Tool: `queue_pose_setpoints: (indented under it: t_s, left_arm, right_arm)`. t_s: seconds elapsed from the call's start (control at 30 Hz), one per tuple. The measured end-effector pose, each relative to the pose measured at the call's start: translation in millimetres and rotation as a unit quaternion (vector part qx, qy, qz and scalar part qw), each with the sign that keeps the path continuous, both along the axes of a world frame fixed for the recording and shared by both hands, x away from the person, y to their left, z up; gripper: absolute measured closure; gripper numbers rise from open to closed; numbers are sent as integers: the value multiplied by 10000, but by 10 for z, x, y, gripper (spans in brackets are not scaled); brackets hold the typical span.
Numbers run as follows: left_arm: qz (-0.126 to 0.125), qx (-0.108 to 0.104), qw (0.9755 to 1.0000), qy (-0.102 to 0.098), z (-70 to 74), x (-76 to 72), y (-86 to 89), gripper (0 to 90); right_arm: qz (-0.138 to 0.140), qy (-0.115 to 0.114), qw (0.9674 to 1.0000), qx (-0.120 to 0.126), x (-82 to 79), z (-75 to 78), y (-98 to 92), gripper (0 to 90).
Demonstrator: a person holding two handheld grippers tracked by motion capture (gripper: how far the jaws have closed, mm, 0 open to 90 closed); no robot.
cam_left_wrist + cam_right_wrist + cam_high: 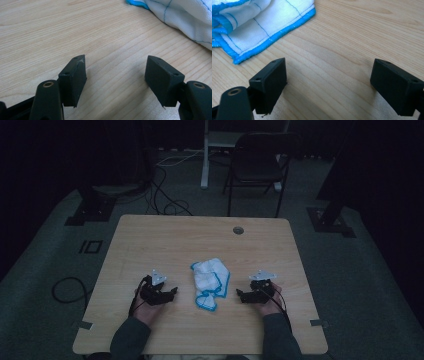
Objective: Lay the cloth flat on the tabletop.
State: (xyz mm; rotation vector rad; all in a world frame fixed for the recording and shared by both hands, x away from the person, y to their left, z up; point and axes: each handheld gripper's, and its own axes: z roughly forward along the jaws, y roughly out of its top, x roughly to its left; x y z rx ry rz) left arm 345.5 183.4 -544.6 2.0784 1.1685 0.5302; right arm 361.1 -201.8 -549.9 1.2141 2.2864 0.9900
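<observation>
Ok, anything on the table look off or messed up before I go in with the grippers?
Only the white cloth with blue edging: it lies crumpled in a heap mid-table, folded over itself, not flat. Nothing looks spilled or damaged. The left gripper and right gripper sit on either side of it, jaws open, clear of the fabric.
</observation>
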Motion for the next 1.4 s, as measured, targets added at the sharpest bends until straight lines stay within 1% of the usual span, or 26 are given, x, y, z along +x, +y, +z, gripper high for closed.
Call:
queue_pose_setpoints:
  t_s: [0.23,0.3,0.33,0.37,0.43,0.47,0.5,0.53,0.57,0.6,0.7,0.73,0.77,0.8,0.83,0.87,0.9,1.0,1.03,1.07,1.13,1.2,1.3,1.4]
  left_arm:
    - [-13,-4,10000,3,0,-8,-5,343]
    - [-38,-3,10000,1,0,-13,-8,343]
    - [-49,-3,10000,-7,0,-17,-9,345]
    - [-55,-4,10000,-10,1,-21,-11,355]
    - [-49,-4,10000,-6,2,-23,-11,365]
    - [-33,-12,10000,-11,2,-23,-7,374]
    - [-18,-24,10000,-15,4,-25,-3,392]
    - [-26,-19,10000,-12,6,-27,1,417]
    - [-26,-19,10000,-12,6,-27,1,433]
    - [-51,-33,10000,-20,8,-35,-3,451]
    - [-98,-36,9999,-10,13,-43,-14,491]
    - [-149,-17,9999,8,20,-54,-27,501]
    - [-149,-17,9999,8,20,-54,-27,511]
    - [-143,-17,9999,17,23,-59,-33,528]
    - [-183,-65,9998,48,28,-69,-49,536]
    - [-183,-65,9998,48,28,-69,-49,541]
    - [-258,-84,9996,93,33,-79,-70,541]
    - [-329,-81,9994,98,44,-96,-102,542]
    - [-391,-101,9992,65,62,-118,-134,542]
    - [-391,-101,9992,65,62,-118,-134,542]
    - [-472,-218,9986,25,100,-154,-177,542]
    - [-529,-280,9982,-9,133,-179,-211,544]
    - [-599,-312,9977,-57,167,-210,-257,544]
    - [-762,-371,9963,-150,233,-257,-357,544]
  right_arm:
    - [-80,-6,10000,-8,8,0,21,144]
    - [-94,-22,10000,6,5,1,34,175]
    - [-99,-45,9999,21,-2,2,41,207]
    - [-98,-57,9999,39,-14,9,54,259]
    - [-69,-103,9999,37,-41,27,87,395]
    - [-64,-137,9999,30,-50,31,100,445]
    - [-47,-203,9998,2,-63,39,116,474]
    - [-20,-240,9997,32,-71,47,131,498]
    - [-20,-240,9997,32,-71,47,131,498]
    - [22,-266,9996,108,-89,66,170,537]
    - [105,-313,9992,204,-120,104,212,584]
    - [166,-284,9992,228,-128,117,224,593]
    - [166,-284,9992,228,-128,117,224,593]
    - [294,-264,9989,269,-145,141,251,605]
    - [330,-250,9987,287,-153,149,266,609]
    - [358,-255,9986,284,-159,154,279,614]
    - [397,-259,9985,280,-163,157,289,623]
    - [458,-262,9982,275,-171,161,311,623]
    - [493,-273,9981,260,-180,163,332,613]
    - [493,-273,9981,260,-180,163,332,613]
    - [544,-274,9978,252,-189,162,364,621]
    - [588,-263,9976,261,-195,161,391,626]
    - [625,-274,9974,235,-200,157,424,626]
    - [708,-296,9968,216,-216,152,490,626]
